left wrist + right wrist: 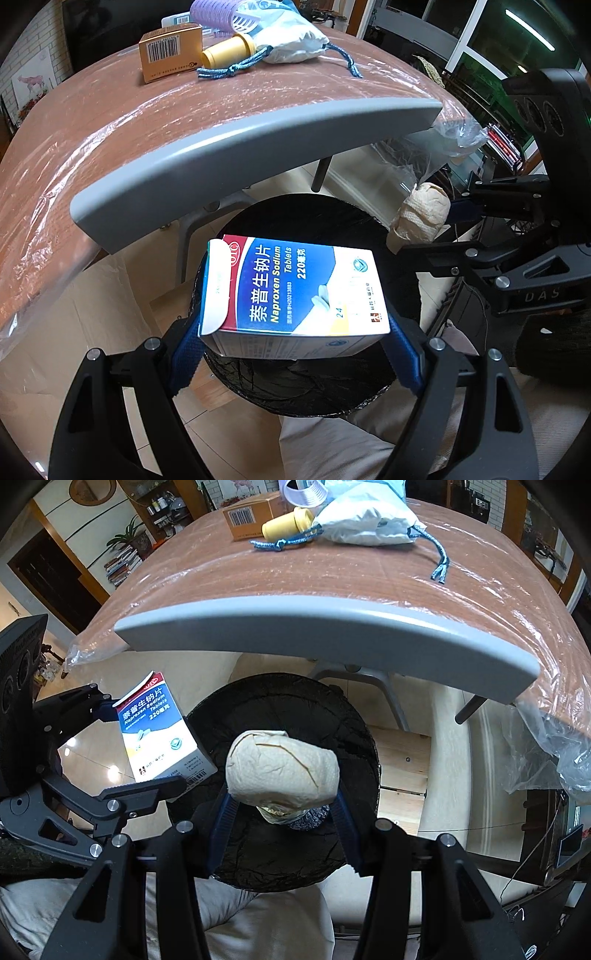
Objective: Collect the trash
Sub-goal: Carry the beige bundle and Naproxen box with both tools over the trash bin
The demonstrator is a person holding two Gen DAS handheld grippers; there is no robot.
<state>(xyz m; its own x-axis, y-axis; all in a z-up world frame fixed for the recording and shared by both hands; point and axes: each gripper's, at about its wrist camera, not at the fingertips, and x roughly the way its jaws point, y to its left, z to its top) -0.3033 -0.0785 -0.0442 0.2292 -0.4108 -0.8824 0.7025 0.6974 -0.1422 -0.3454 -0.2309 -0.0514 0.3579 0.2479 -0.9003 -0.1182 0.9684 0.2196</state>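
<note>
Bin [314, 214] mouth fills the left wrist view's centre, black-lined, below the table [258, 140] edge. My left gripper [295, 332] pinches the medicine box [295, 288] flat across its ends, directly over that opening; I should spread the jaws only while it stays centred. At twelve o'clock lie an orange carton [170, 51] and pouch [291, 40].

Right wrist view: my right gripper [282, 801] clamps the crumpled paper wad [282, 771] above the same bin [332, 709]; box at nine o'clock. Plastic film covers the tabletop [332, 572].
</note>
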